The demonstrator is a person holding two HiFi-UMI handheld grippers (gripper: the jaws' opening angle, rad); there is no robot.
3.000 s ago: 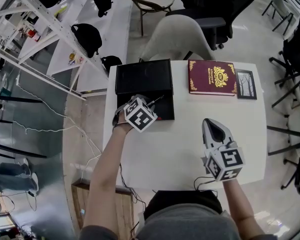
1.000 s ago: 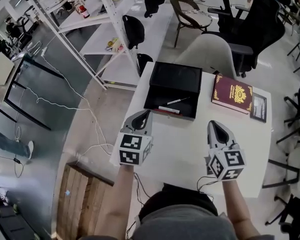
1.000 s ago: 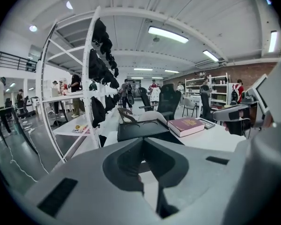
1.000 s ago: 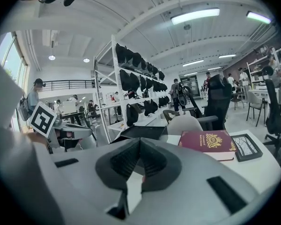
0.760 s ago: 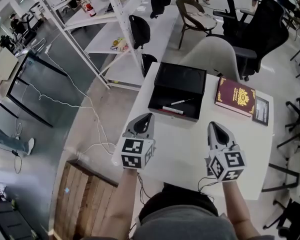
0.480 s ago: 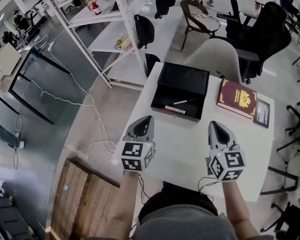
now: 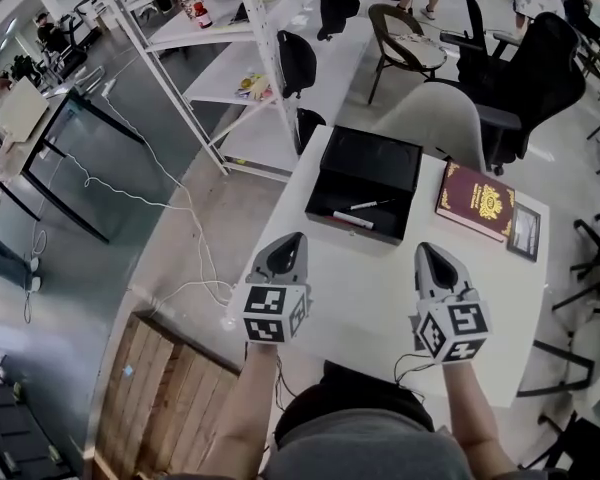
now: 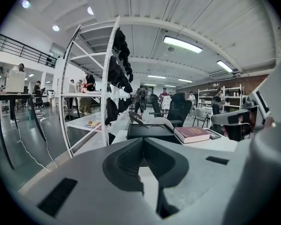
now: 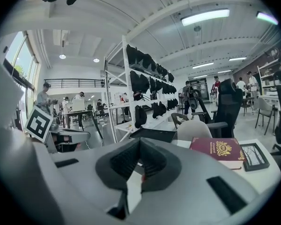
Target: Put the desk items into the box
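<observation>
A black box (image 7: 365,183) stands open at the far left of the white table (image 7: 380,298); a white marker (image 7: 352,220) and a thin pen (image 7: 368,205) lie inside it. To its right lie a maroon book (image 7: 475,200) and a small picture frame (image 7: 525,232). My left gripper (image 7: 293,238) hovers near the table's front left, short of the box, shut and empty. My right gripper (image 7: 426,248) is level with it at the front right, also shut with nothing in it. In the gripper views the box (image 8: 150,131) and book (image 9: 220,150) lie ahead of the closed jaws.
A white chair (image 7: 435,118) and a black office chair (image 7: 520,63) stand behind the table. White shelving (image 7: 230,48) runs along the left, and a wooden pallet (image 7: 160,398) lies on the floor at the lower left. People stand far off.
Three seconds ago my left gripper was over the box's front; it has since drawn back to the table's front. Over the last second both grippers hold still and only the view drifts.
</observation>
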